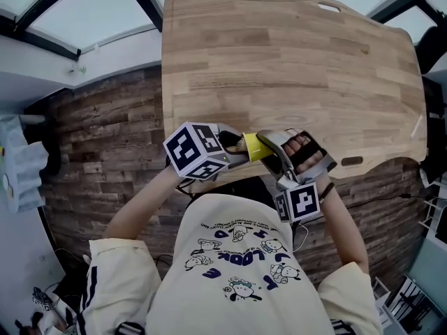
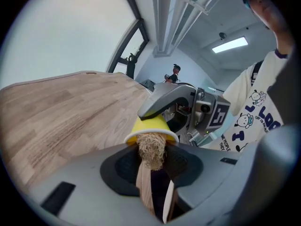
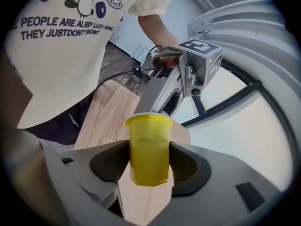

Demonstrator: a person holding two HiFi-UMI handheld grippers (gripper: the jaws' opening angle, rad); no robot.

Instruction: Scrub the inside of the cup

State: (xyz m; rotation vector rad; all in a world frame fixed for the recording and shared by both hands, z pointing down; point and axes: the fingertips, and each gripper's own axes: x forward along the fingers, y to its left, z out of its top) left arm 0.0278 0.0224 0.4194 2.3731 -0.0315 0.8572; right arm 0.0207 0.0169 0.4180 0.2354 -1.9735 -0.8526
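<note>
Just above the near edge of the table, my right gripper (image 1: 271,151) is shut on a yellow plastic cup (image 1: 254,147). In the right gripper view the cup (image 3: 149,147) stands between the two pads, its rim turned away toward my left gripper (image 3: 186,76). My left gripper (image 1: 234,145) is shut on a brush with a wooden handle (image 2: 146,188) and a tuft of pale fibre bristles (image 2: 151,149). The tuft sits at the mouth of the cup (image 2: 149,127), and the cup's inside is hidden. One right jaw arches over the cup.
A large light wooden table (image 1: 293,68) stretches away from me, its near edge under both grippers. Dark plank floor (image 1: 105,152) lies to the left, with cables near my feet. A person (image 2: 175,73) stands far off past the table.
</note>
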